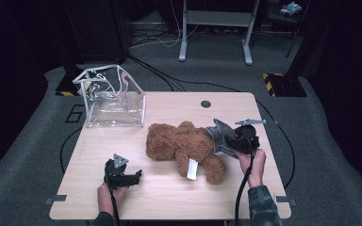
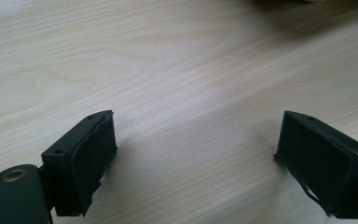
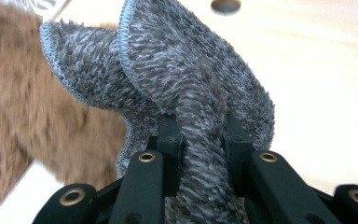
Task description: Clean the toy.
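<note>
**Cloth in grip beside plush bear: risks at this point**

Cloth [image 3: 191,93]: grey, shaggy pile with a stitched blue-grey edge. Pinched in a bunched fold between the jaws of the right hand-held gripper [image 3: 200,144], which are drawn in narrow around it. In the high view the cloth [image 1: 220,136] sits right of centre, raised off the table and touching or just beside the bear's flank; which of the two cannot be told.

Bear [image 1: 184,146]: brown plush, lying across the middle of the table, white tag showing at its lower side.

Left hand-held gripper [image 1: 122,176]: lower left of the high view, jaws wide apart with nothing between them, low over bare wood, well apart from the bear.

Bag [image 1: 113,99]: clear plastic, standing open at the upper left of the table.

Table [image 1: 169,202]: light wood, round hole near its far edge.

Risks, as judged:
- Grip takes only a narrow fold of thick pile; a pull against the bear's fur could drag the cloth out of the jaws.
- Loose cloth hanging beyond the jaws may catch on the bear's limb and shift or roll the bear, which nothing steadies.
- Bear displaced toward the near edge could slide off.
- Bag is light and unweighted; a nudge from the bear would tip it.
</note>
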`<action>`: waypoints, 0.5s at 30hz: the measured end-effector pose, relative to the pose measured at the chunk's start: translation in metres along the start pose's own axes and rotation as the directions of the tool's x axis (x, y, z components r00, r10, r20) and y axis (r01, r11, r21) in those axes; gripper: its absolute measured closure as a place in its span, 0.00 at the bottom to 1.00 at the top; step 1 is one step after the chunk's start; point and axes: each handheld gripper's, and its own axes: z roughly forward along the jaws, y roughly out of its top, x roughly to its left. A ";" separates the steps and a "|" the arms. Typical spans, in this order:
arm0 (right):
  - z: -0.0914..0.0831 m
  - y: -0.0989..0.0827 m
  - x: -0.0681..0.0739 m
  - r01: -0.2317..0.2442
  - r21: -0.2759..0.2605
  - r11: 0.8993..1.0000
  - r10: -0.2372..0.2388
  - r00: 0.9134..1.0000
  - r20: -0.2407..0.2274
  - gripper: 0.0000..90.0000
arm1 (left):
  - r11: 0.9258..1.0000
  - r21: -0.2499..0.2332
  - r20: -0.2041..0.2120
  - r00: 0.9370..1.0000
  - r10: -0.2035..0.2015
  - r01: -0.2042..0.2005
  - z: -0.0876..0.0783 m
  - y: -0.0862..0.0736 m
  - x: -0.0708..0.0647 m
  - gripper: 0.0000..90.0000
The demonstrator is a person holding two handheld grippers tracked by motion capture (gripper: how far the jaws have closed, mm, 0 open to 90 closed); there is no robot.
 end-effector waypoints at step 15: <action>0.065 0.032 0.004 -0.061 0.120 0.991 0.074 0.992 -0.102 0.83 | 1.000 0.001 0.001 1.000 -0.001 0.001 0.000 0.000 0.000 0.13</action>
